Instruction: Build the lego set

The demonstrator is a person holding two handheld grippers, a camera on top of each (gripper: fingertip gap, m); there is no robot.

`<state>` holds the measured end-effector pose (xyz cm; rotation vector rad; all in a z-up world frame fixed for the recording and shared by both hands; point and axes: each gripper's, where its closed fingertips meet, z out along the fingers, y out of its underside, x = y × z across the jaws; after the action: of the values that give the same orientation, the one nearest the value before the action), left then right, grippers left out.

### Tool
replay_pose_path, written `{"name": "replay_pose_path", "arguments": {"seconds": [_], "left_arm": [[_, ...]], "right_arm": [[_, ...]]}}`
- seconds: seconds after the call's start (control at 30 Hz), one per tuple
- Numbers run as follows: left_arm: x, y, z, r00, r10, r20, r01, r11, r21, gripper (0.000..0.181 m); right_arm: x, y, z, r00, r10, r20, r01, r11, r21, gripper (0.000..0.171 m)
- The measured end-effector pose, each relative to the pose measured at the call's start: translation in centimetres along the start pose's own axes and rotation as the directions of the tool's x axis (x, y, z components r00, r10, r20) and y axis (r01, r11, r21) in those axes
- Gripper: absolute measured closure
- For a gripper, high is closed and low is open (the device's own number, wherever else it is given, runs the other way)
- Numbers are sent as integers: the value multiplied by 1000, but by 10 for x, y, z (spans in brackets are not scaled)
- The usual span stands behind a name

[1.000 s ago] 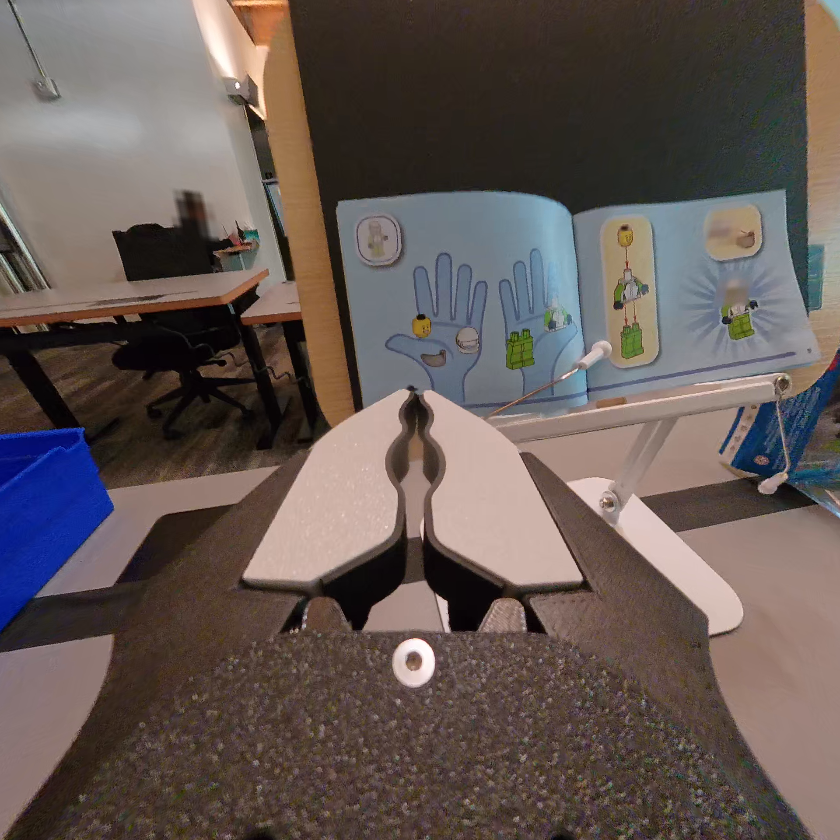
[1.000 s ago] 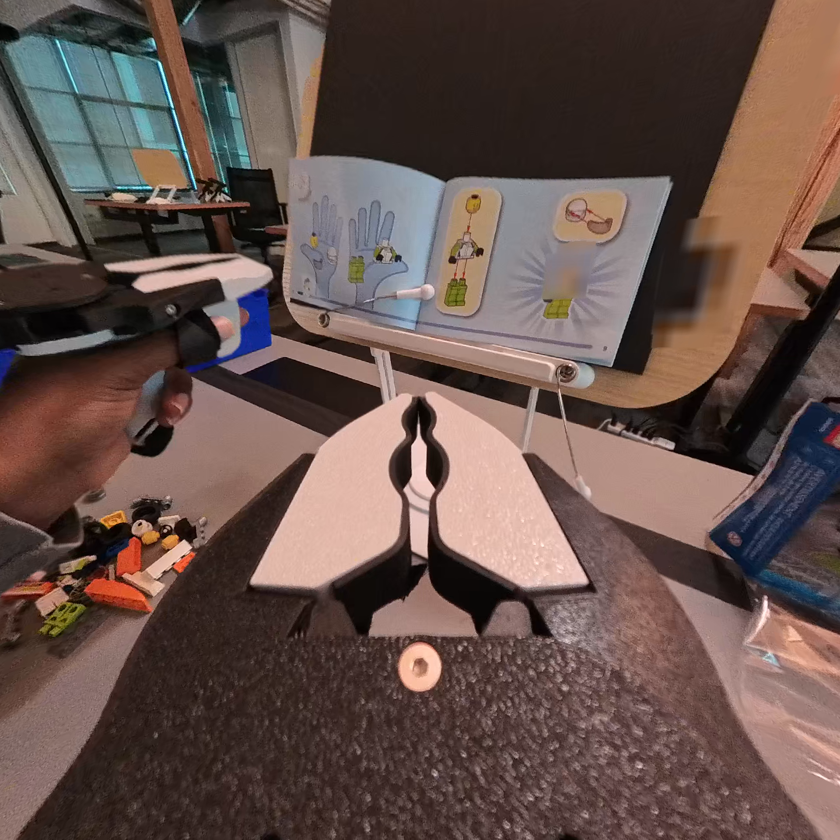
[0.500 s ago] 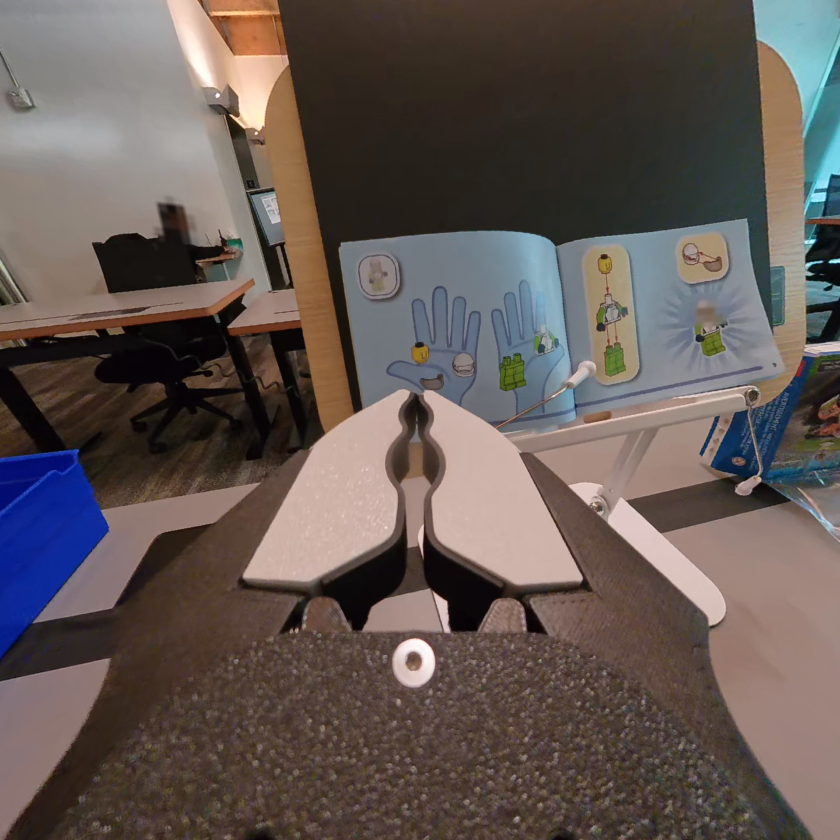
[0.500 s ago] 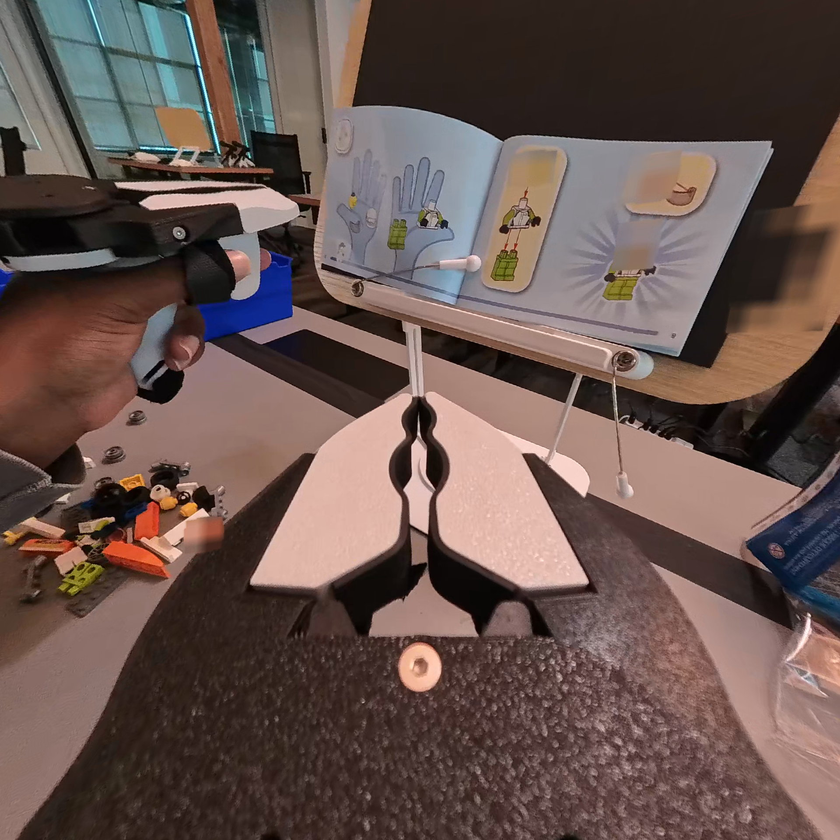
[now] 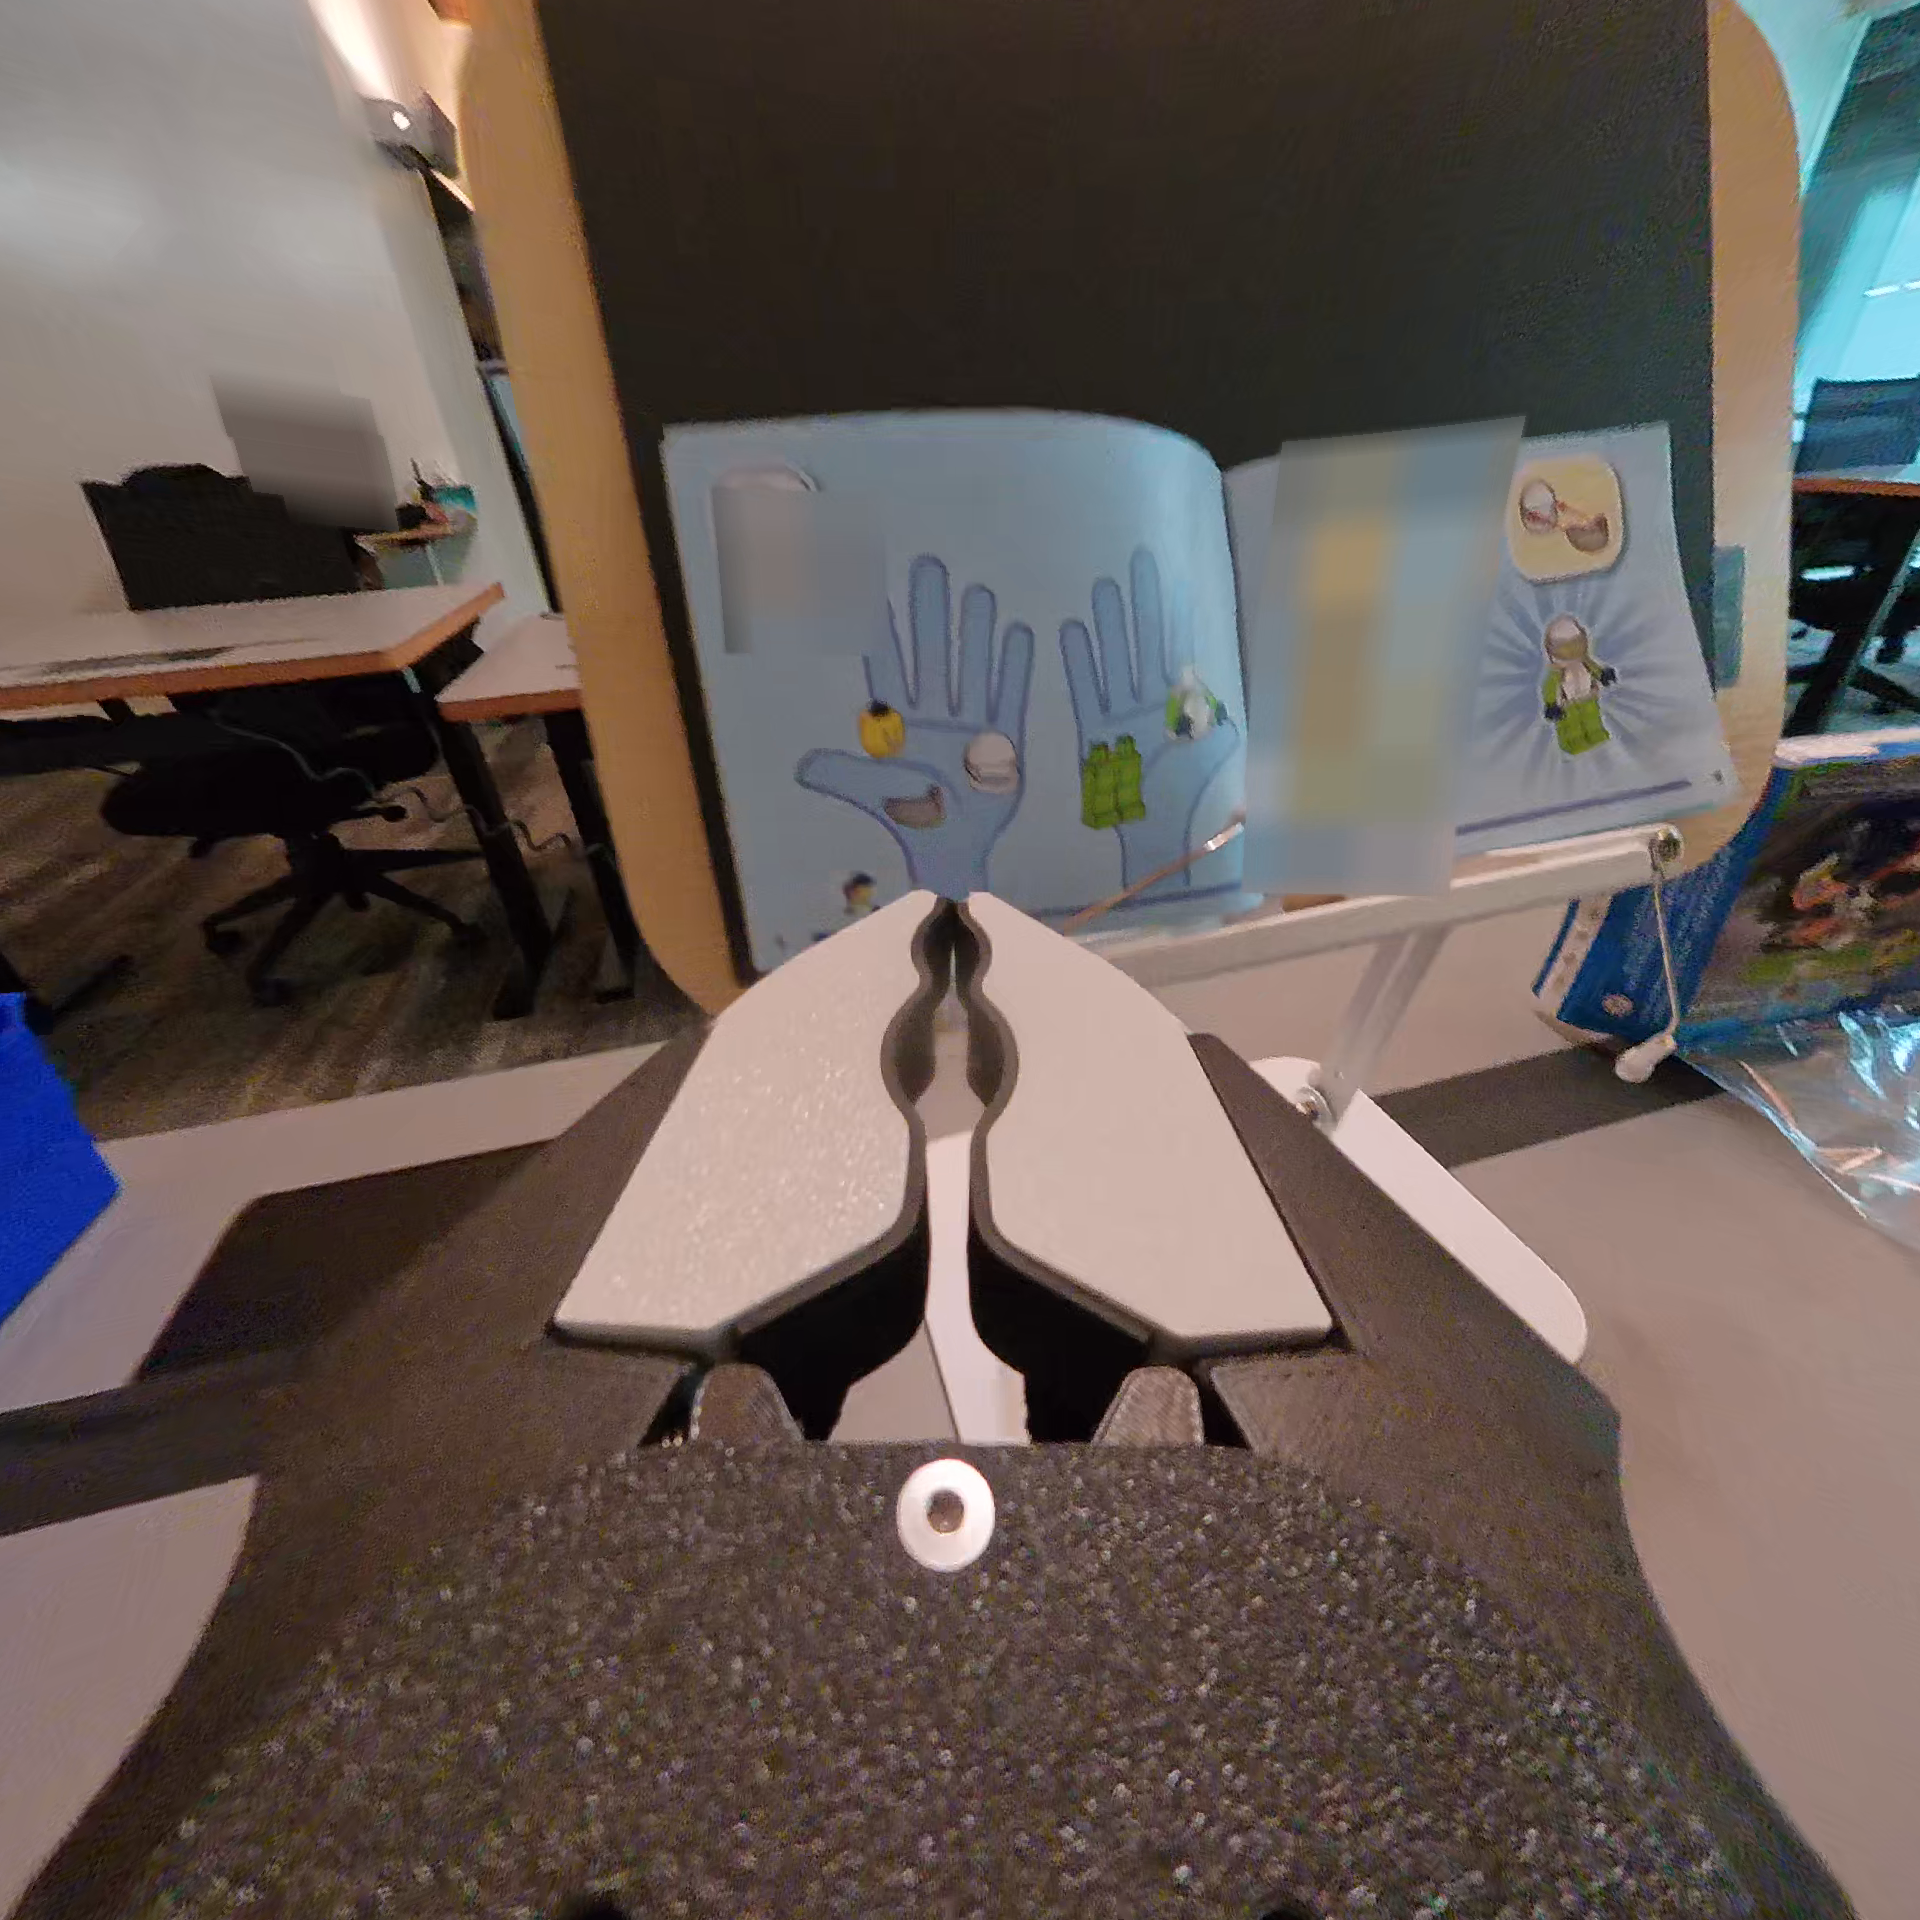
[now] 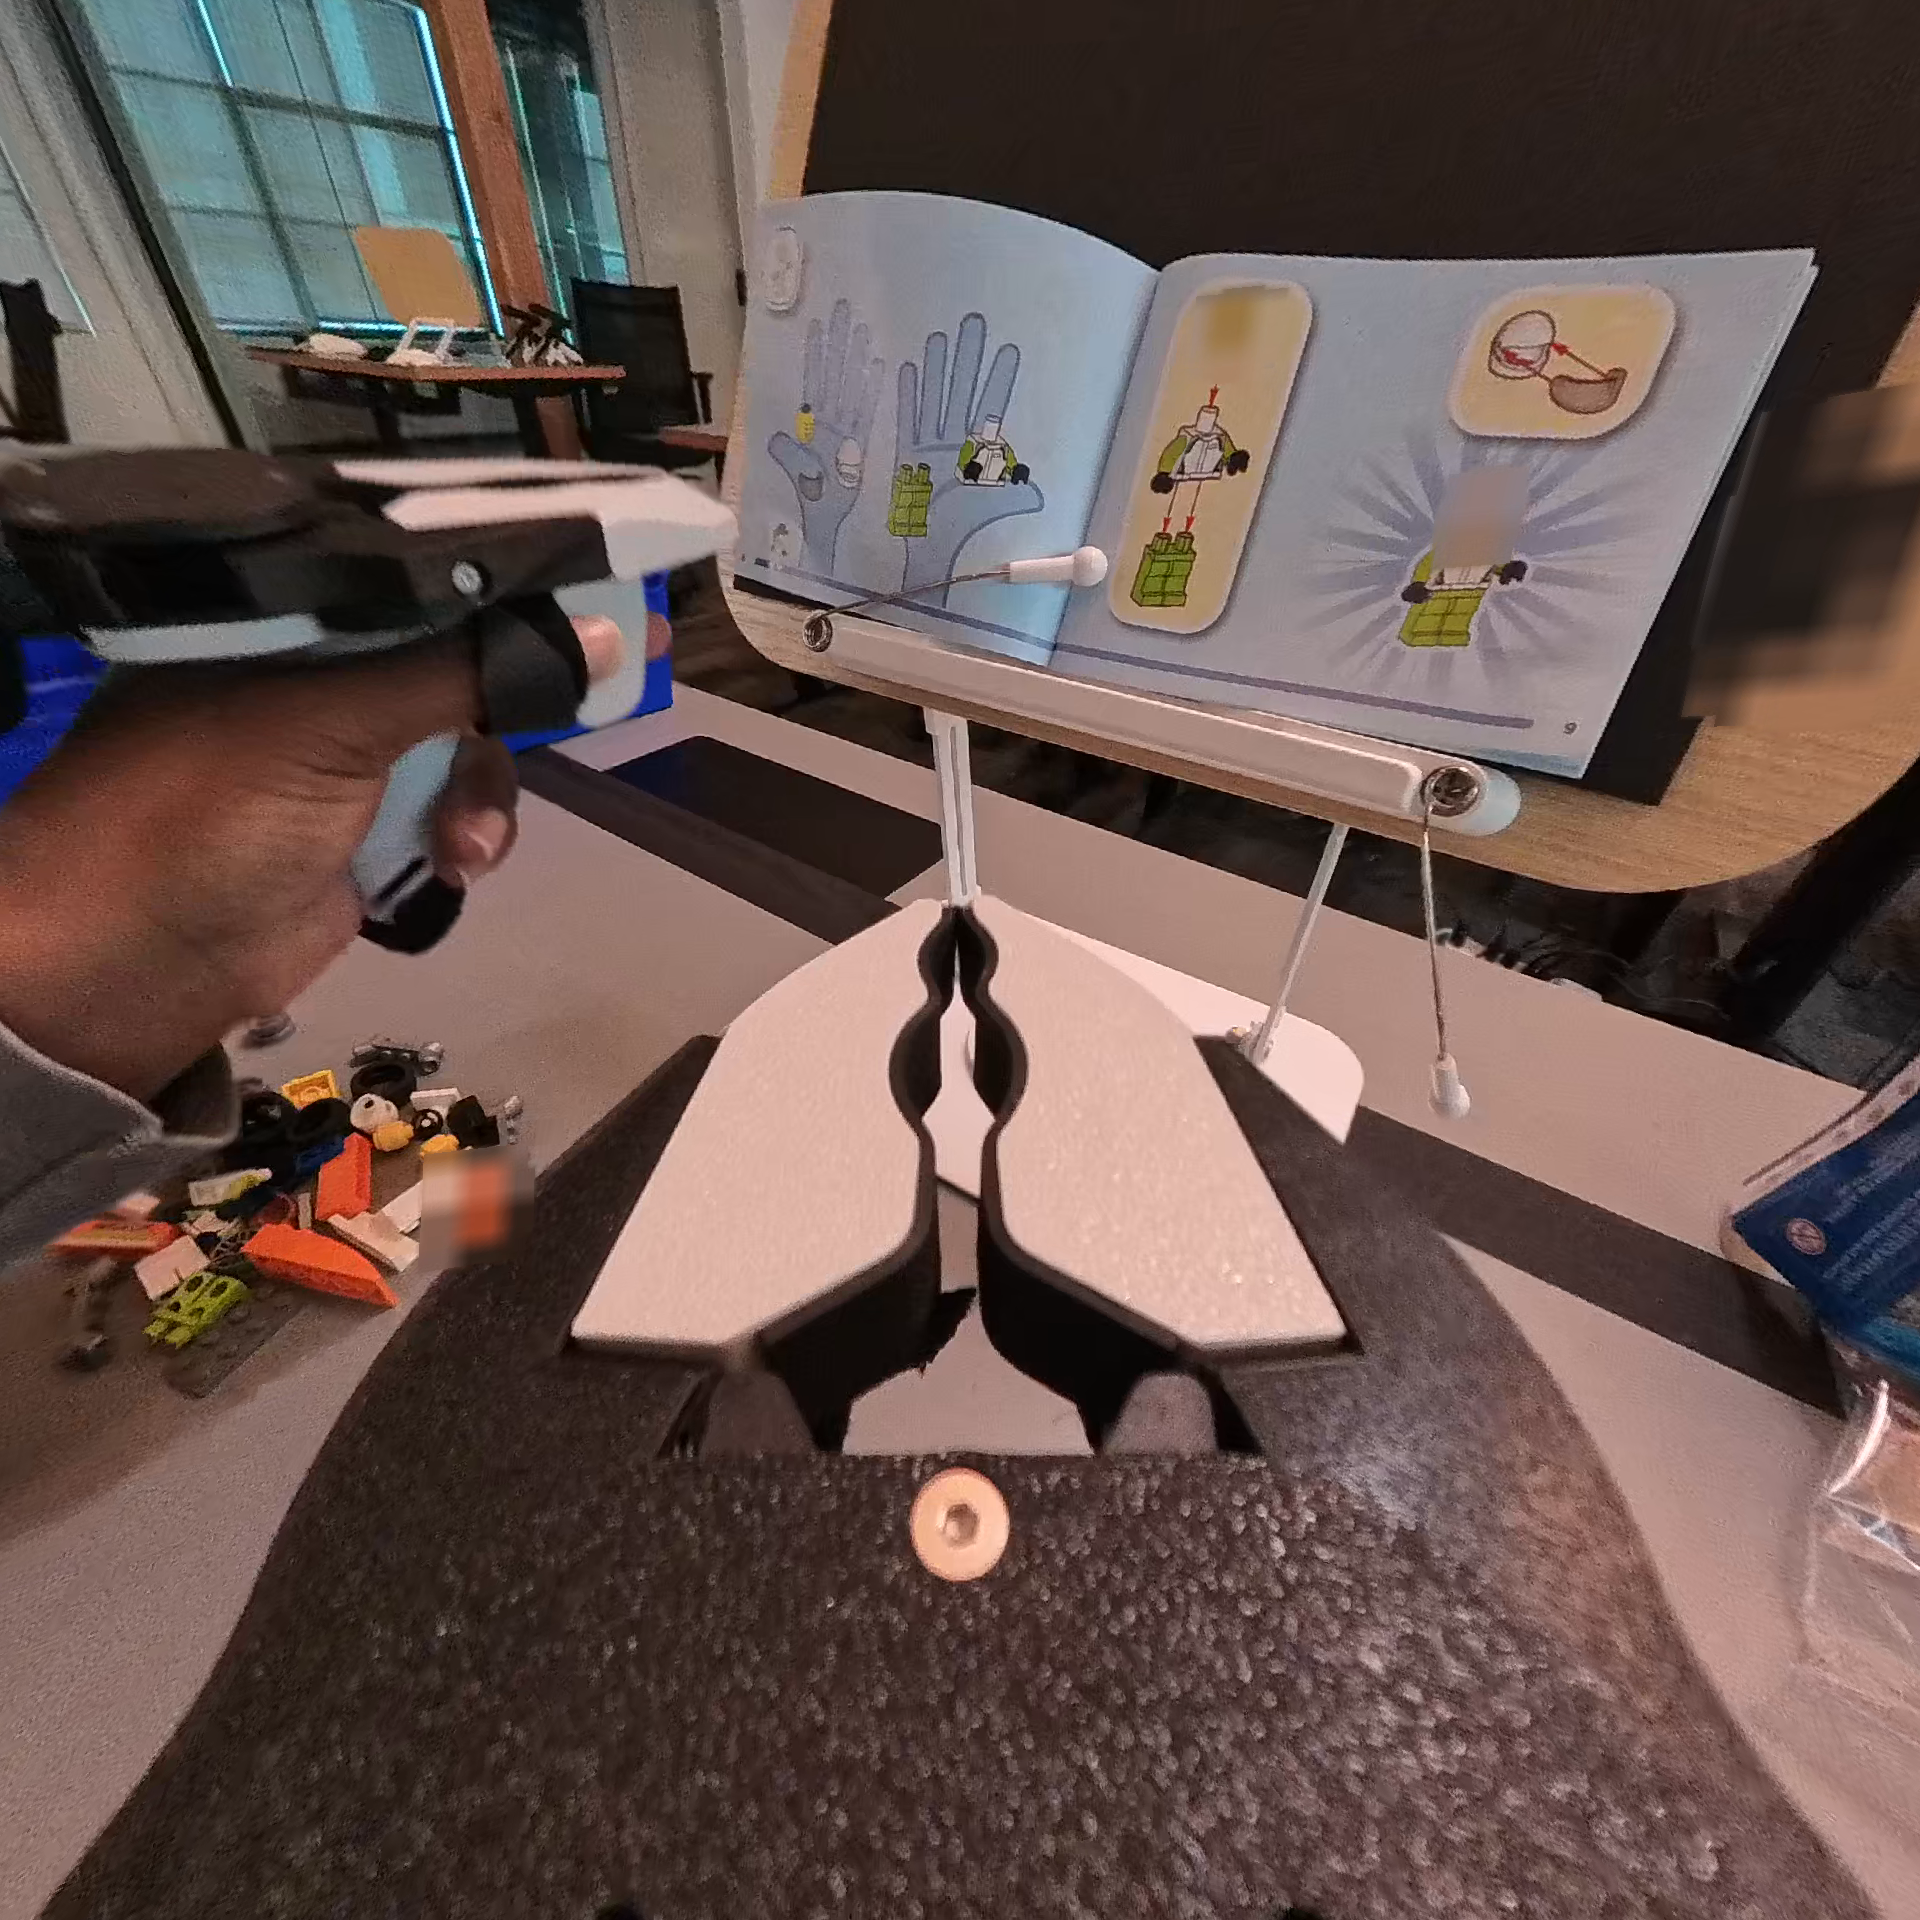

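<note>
We hold left gripper (image 5: pixel 954 914) and right gripper (image 6: pixel 958 920) closed, empty, facing instruction booklet (image 6: pixel 1226 447) on stand to read step. Loose lego pieces (image 6: pixel 301 1195) lie near table's left edge.

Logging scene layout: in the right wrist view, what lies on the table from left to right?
Loose lego pieces → white stand base → blue box → clear plastic bag.

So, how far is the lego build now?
Done: nothing is assembled. The lego pieces lie loose on the table. In hand: nothing; left gripper and right gripper are shut and empty, facing the open instruction booklet. Left: the whole build.
</note>
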<state>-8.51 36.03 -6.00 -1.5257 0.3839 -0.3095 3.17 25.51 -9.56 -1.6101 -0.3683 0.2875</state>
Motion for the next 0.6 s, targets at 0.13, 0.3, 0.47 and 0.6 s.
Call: {"name": "replay_pose_path", "arguments": {"seconds": [0.13, 0.3, 0.47, 0.6], "left_arm": [[15, 24, 6, 999, 32, -17, -32, 999, -25, 181], [43, 34, 2, 995, -18, -98, 14, 999, -36, 181], [62, 16, -19, 980, 5, -199, -8, 1000, -14, 171], [23, -33, -54, 986, 19, -163, -10, 998, 54, 169]], "right_arm": [[3, -1, -1, 1000, -5, -9, 5, 1000, 5, 171], [7, -1, -2, 1000, 17, -4, -17, 1000, 8, 171], [16, -16, -11, 999, 51, -4, -51, 997, 60, 171], [28, -34, -23, 997, 78, -9, -77, 992, 100, 171]]}}
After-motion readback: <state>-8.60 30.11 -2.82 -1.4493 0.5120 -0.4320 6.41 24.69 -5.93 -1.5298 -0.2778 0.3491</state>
